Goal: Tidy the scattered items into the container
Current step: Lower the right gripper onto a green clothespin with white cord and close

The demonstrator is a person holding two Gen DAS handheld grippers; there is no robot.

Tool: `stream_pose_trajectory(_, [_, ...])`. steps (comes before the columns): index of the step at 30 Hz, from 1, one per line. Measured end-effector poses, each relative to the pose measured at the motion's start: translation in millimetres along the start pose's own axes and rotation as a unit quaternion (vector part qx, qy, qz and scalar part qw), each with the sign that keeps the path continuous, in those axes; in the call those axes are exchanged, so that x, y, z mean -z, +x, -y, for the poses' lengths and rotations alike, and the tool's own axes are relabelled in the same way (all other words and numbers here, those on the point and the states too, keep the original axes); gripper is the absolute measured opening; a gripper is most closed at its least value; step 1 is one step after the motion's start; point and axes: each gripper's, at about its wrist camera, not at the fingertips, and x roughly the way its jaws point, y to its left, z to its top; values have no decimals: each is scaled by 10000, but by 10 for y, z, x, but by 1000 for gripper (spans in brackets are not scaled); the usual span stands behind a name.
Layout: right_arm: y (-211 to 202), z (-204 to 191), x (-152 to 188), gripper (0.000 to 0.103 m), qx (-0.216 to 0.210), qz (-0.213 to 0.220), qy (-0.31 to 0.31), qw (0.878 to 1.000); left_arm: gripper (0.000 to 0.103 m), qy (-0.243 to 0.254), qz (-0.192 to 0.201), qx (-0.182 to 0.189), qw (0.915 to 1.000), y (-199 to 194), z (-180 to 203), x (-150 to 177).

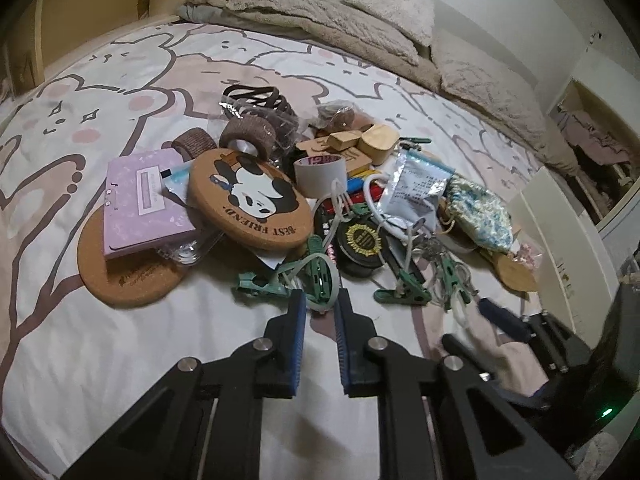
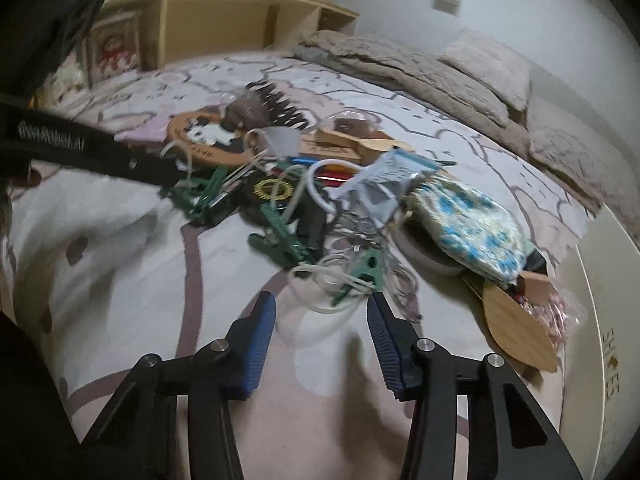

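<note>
Pile of scattered items mid-bed on cartoon sheet (image 1: 120, 60). Two cork coasters: panel one (image 1: 250, 200) reading "BEST FRIEND.", plain one (image 1: 128, 276). Four green clips counted. White box (image 2: 600, 320) marked "SHOES", far right. Left gripper (image 1: 320, 312) clenched on green clip (image 1: 322, 276). Right gripper (image 2: 322, 312) released, beside tangled clip (image 2: 360, 276).

We're seeing a tan cork mat (image 1: 250, 198) showing a black-and-white panda, a lilac box (image 1: 144, 208), green clips (image 1: 404, 294), a blue-and-cream floral pouch (image 2: 476, 236), and bedding (image 1: 100, 120) showing pink bunnies outlined in brown.
</note>
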Motion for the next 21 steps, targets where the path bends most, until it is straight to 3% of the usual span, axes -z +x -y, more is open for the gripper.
stream_pose_trajectory(1, [22,-22,-9,44,19,-43,-53,10000,15,-12,11,34,10000,-14,4,4])
stream_pose_trajectory(4, [64,-26,-33,20,120,-136,-55,9998,15,-79,50,186,9998,-70,4,31])
stream_pose_trajectory(7, [11,-28,-33,13,132,-68,-49,9999,5,-188,29,470,9987,-126,22,92])
stream_pose_trajectory(15, [-257,115,4,6,-66,53,117,9999,5,-195,31,683,9975,-256,150,258])
stream_pose_trajectory(21, [-510,264,76,5,-230,173,306,9991,7,-174,17,423,9990,-275,203,293])
